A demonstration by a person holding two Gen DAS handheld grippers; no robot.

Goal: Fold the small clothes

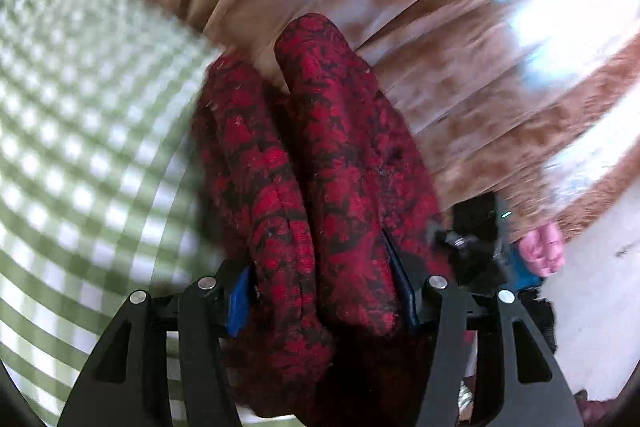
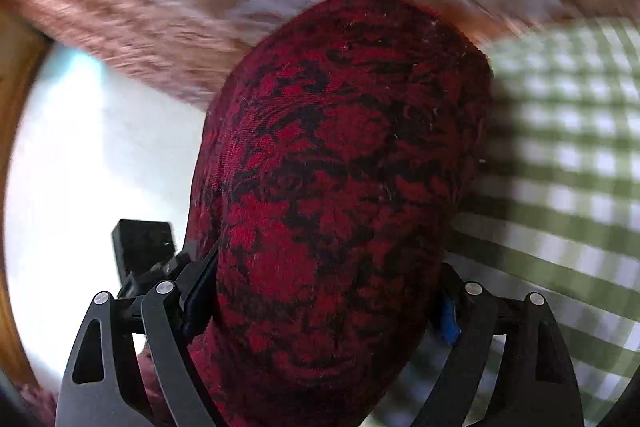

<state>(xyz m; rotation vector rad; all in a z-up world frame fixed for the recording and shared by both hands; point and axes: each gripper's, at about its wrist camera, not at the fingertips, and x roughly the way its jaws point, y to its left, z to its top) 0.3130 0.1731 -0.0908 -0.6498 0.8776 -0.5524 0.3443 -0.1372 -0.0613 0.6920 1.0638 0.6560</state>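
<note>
In both wrist views the red-and-black cloth [image 1: 320, 163] fills the centre of the frame and blocks the way straight ahead; it is bunched between the fingers of the left claw [image 1: 320, 291] and of the right claw [image 2: 320, 303] alike. The green checked tabletop [image 1: 80, 147] lies bare at the left of the left view and at the right of the right view. At lower right of the left view, a hand [image 1: 544, 251] stands close by.
</note>
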